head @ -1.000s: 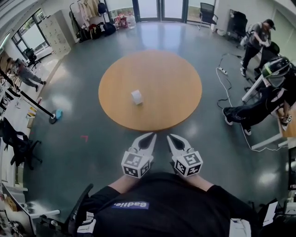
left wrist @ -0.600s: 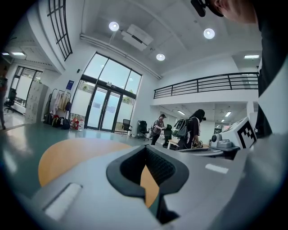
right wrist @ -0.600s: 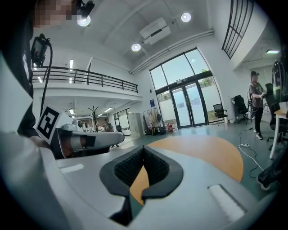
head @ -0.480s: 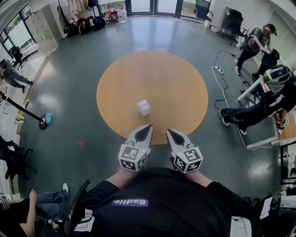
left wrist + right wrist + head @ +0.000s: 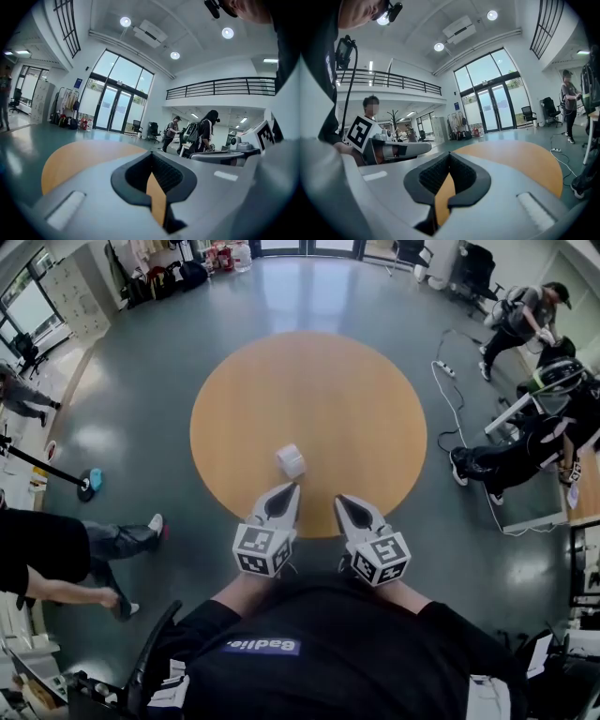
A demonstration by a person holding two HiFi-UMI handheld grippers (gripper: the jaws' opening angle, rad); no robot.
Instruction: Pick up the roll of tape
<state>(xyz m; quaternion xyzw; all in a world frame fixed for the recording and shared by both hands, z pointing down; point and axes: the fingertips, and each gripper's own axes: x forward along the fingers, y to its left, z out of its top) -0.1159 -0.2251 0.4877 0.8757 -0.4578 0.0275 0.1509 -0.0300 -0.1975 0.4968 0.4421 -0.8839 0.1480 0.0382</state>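
The roll of tape is small and white and stands on the round orange table, toward its near edge. My left gripper is shut with nothing in it, its tips over the table's near edge just short of the tape. Level with it and to the right, my right gripper is also shut and empty. In the left gripper view the left gripper shows its tips meeting, with the table beyond. The right gripper looks the same in its own view. Neither gripper view shows the tape.
Grey floor surrounds the table. Several people stand or sit by desks at the right, past a white cable on the floor. Another person crosses at the left. A blue-headed mop lies at the left. A chair arm is behind me.
Both grippers have moved forward from over the floor to the table's near edge, closer to the tape. A person has walked into view at the left.
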